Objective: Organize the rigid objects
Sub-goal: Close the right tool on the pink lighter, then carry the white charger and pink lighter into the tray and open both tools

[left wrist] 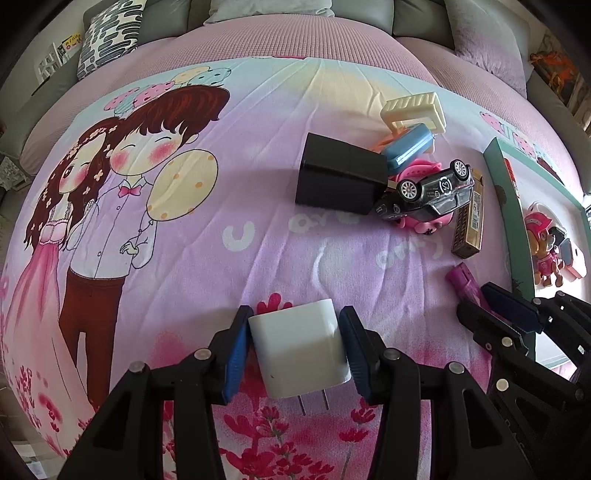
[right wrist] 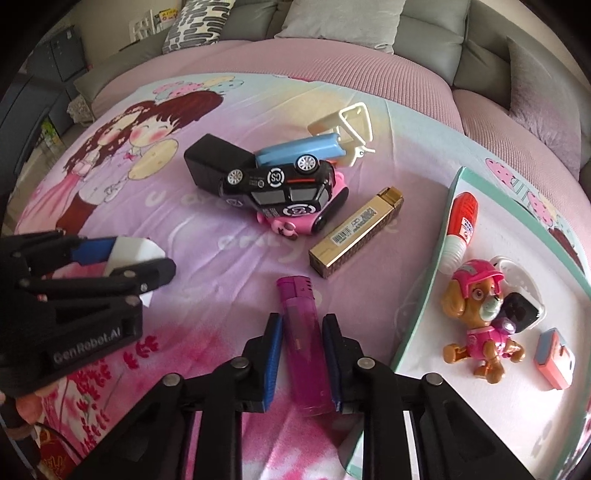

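On the bed [right wrist: 221, 229] ahead of you, the toy car [right wrist: 280, 188] lies upside down atop a pile, with the box [right wrist: 210, 162] to its left and the long case [right wrist: 354, 232] to its right. The lighter [right wrist: 303, 332] lies nearer you, between your right tongs [right wrist: 301, 354]. Farther right, the tray [right wrist: 424, 295] holds the toy dog [right wrist: 476, 325] and the glue stick [right wrist: 460, 229]. The charger [left wrist: 299, 347] sits between your left tongs [left wrist: 295, 347].

Bedsheet [left wrist: 229, 206] printed with cartoon couple holding balloons, pink flowers along near edge, spread over pink textured bed cover [left wrist: 280, 37]. Grey sofa [right wrist: 436, 29] behind bed. Patterned black-and-white pillow [left wrist: 110, 33] at back left, plain grey cushion [right wrist: 340, 18] in middle, fuzzy lilac cushion [right wrist: 535, 96] at right. Books on shelf [left wrist: 561, 74] at far right edge.
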Motion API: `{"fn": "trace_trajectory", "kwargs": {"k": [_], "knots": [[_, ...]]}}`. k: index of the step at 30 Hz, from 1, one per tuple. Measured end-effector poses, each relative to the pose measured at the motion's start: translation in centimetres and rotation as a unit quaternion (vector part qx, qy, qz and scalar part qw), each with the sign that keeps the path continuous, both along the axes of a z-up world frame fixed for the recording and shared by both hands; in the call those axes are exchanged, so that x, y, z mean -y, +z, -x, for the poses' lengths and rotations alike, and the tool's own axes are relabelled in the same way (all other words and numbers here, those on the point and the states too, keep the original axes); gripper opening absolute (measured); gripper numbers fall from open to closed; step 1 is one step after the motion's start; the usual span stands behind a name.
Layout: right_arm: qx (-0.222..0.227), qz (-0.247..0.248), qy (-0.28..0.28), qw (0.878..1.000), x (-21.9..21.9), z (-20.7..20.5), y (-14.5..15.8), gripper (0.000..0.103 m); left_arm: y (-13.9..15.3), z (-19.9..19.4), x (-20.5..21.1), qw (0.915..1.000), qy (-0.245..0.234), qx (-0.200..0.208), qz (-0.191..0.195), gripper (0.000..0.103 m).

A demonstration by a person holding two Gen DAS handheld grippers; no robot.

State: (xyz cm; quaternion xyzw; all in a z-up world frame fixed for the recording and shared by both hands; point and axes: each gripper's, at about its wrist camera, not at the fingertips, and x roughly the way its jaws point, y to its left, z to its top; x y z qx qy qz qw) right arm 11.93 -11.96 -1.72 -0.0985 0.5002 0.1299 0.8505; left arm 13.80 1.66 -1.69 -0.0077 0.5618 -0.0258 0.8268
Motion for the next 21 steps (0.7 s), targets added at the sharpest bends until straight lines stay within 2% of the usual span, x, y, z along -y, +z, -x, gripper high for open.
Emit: {"fn": "trace_trajectory", "kwargs": {"k": [3, 8, 21], "knots": [[0.000, -0.017, -0.004, 1.000, -0.3, -0.2, -0.1, 0.022, -0.1, 0.0, 0.1, 1.0000, 0.000, 0.000, -0.002, 0.050], [0.005, -0.017, -0.004, 1.000, -1.1, -0.2, -0.5, 0.022, -0.2, -0.3, 0.3, 1.0000, 0.001, 0.003, -0.006, 0.050], [0.013, -0.061, -0.015, 0.998, 0.2, -0.3, 0.6, 0.022, 0.7, -0.7, 1.3, 0.9995, 0.004, 0.025, -0.020, 0.045]]}}
